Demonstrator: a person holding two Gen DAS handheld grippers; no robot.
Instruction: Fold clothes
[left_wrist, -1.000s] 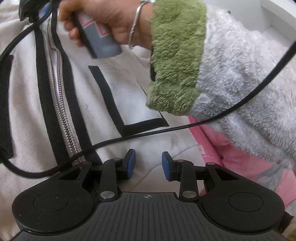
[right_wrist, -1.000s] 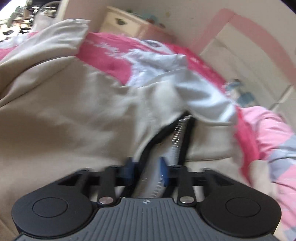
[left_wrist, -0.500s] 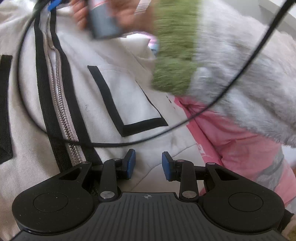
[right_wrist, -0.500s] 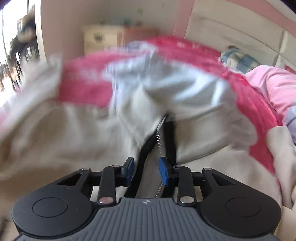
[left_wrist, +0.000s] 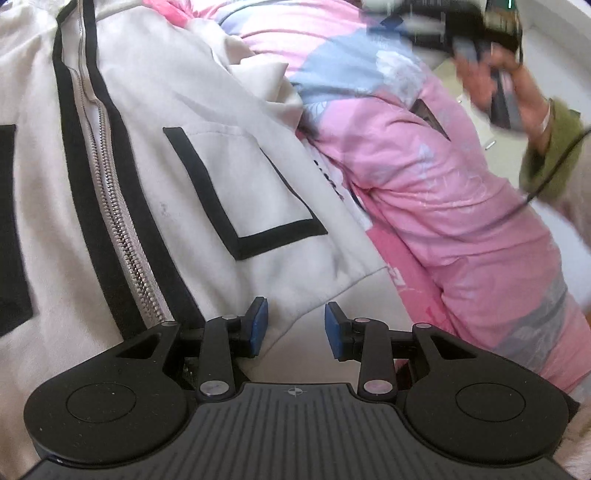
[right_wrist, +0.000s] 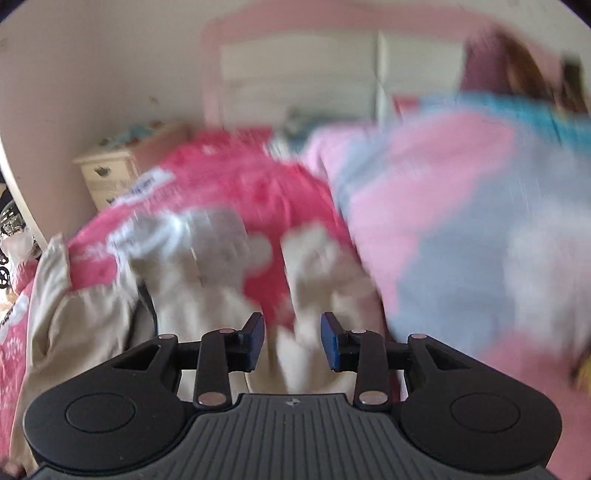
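The beige zip jacket (left_wrist: 155, 192) is spread on the bed, hem nearest. The left hand-held gripper (left_wrist: 293, 326) is poised over the hem, jaws opening, nothing pinched. The right hand-held gripper (right_wrist: 291, 339), previously clamped on the zipper edge, is now lifted away to the right, jaws opening, nothing visibly gripped.

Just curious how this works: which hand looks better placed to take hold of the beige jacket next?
Probably the left. Its hand-held gripper hovers just over the beige jacket, jaws opening with the hem between them. The right hand-held gripper is blurred mid-swing, jaws opening, gripping nothing.
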